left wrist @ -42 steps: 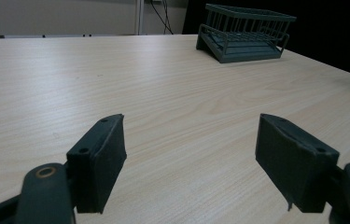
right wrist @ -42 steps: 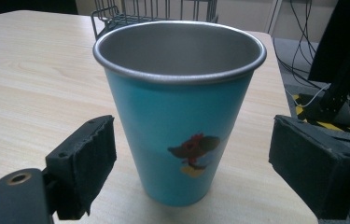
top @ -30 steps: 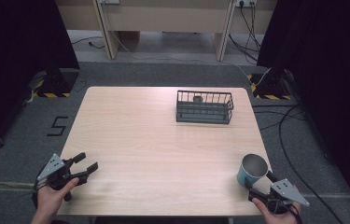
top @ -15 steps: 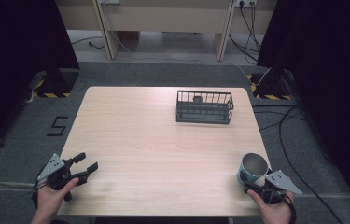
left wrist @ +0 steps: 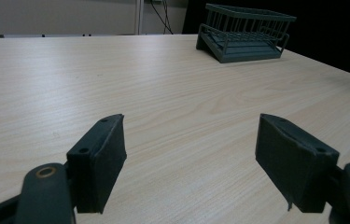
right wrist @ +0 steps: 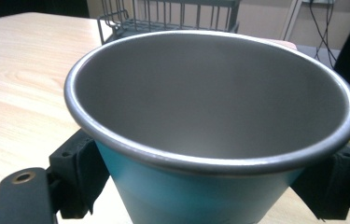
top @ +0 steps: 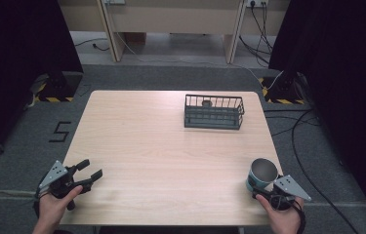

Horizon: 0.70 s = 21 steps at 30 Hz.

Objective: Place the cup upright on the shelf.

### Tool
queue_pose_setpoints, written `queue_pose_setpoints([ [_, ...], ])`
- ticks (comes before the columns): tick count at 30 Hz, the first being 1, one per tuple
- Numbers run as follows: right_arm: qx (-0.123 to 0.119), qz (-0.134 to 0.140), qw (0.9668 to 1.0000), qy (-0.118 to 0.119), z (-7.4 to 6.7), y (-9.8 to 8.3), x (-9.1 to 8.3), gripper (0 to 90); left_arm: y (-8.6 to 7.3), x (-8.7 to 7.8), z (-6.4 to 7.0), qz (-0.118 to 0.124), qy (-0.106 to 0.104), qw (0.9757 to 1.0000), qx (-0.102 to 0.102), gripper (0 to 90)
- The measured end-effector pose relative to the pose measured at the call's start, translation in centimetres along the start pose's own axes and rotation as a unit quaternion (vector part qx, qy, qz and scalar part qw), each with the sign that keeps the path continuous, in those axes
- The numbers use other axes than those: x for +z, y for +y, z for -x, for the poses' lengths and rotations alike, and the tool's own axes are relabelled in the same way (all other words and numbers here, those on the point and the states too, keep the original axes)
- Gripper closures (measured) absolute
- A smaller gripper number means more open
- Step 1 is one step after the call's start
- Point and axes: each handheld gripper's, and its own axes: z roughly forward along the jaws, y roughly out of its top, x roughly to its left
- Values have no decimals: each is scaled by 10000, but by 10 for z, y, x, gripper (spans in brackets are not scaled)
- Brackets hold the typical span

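Over the last second we see the right tool (top: 267, 191) slide in from behind the teal cup (top: 261, 174) until the cup sits between its jaws, which flank the wall, seemingly touching; firm clamping we cannot tell. The left tool (top: 91, 170) stays apart, idle on the counter (top: 171, 146). The wire basket (top: 213, 111) lies well ahead of the cup, so we judge a lift is near.
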Motion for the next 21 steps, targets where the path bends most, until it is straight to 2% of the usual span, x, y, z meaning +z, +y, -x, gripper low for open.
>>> queue_pose_setpoints([
  [8,-67,226,9996,128,-6,16,7,165,0,0,0,4,6,10000,-5,237],
  [21,-129,379,9986,338,-16,38,24,166,0,0,0,1,-9,10000,2,237],
])
